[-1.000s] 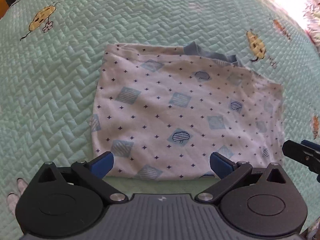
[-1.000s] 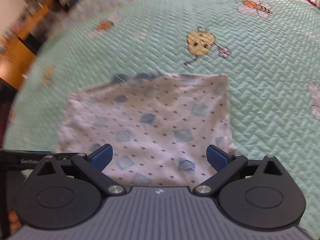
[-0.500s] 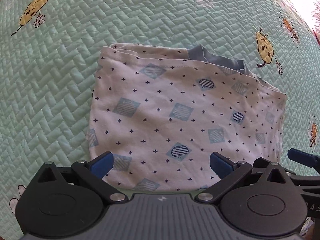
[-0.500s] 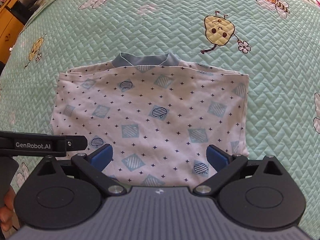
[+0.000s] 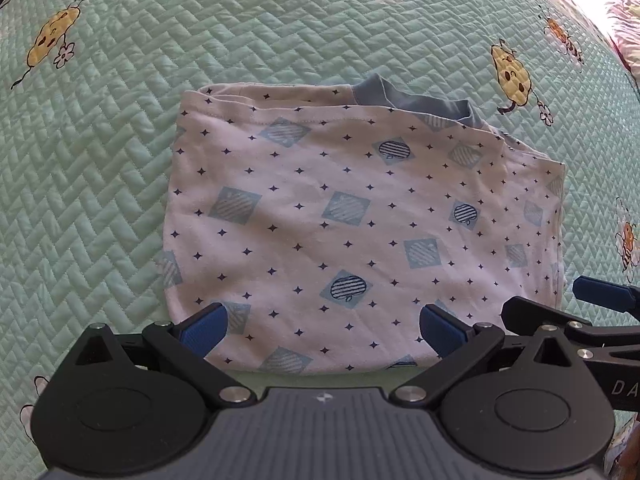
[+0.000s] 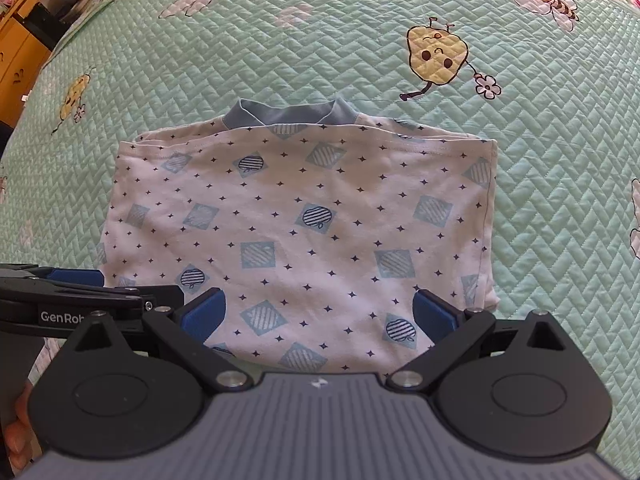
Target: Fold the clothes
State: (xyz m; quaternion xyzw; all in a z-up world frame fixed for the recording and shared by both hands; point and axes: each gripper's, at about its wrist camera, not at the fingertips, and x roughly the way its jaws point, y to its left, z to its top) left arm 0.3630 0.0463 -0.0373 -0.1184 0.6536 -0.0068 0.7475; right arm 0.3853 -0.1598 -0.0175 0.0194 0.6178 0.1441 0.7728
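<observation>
A white shirt (image 5: 360,220) (image 6: 304,224) printed with blue squares and small dark stars lies folded into a rectangle on the bed. Its blue-grey collar (image 5: 416,102) (image 6: 288,114) sticks out at the far edge. My left gripper (image 5: 322,326) is open, its blue pads over the shirt's near edge with nothing between them. My right gripper (image 6: 316,314) is open too, hovering over the same near edge, slightly right of the other. Each view shows the other gripper at its side.
The mint-green quilted bedspread (image 5: 100,160) (image 6: 560,200) with bee and flower drawings stretches all around the shirt. Wooden furniture (image 6: 20,52) stands beyond the bed's far left. A hand (image 6: 16,432) shows at the lower left of the right wrist view.
Both grippers have drawn in over the shirt's near edge and come side by side. The right view has steadied from a blurred swing. The shirt lies unchanged.
</observation>
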